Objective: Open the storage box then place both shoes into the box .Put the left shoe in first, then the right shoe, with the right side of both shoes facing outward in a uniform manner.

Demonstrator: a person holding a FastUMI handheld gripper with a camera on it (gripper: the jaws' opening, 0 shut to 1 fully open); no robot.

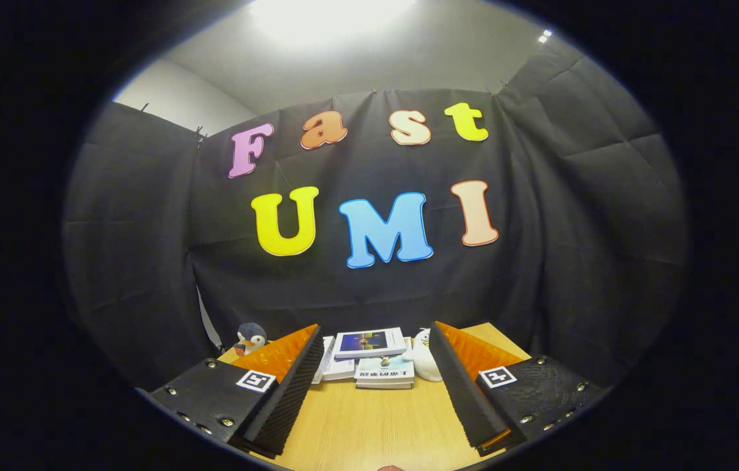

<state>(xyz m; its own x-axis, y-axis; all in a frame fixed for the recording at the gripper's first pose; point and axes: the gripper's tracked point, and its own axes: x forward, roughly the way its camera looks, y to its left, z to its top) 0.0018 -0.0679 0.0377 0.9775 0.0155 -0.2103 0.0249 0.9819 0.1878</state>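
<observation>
- Gripper view: the gripper [374, 386] is pointing level across a light wooden table [369, 425], toward the black cloth wall at the back of the booth.
- Its two fingers [284, 386] are standing wide apart, one on each side, and nothing is lying between them; they are gripping nothing, with only bare tabletop showing in the gap.
- Beyond the fingertips, at the far edge of the table, a small stack of books [379, 360] is sitting against the cloth, the top one lying at a slight angle across the ones beneath it.
- A penguin toy [250, 338] is peeking out just past the left finger, near the table's far left corner.
- A white soft toy [426, 356] is leaning just beside the books, partly hidden behind the right finger.
- A square black-and-white marker [256, 380] is showing on the body of each finger.
- A bright ceiling light [323, 16] is glaring above the cloth wall.
- The storage box and the two shoes are not appearing anywhere ahead of the fingers, so I cannot tell where they are.
</observation>
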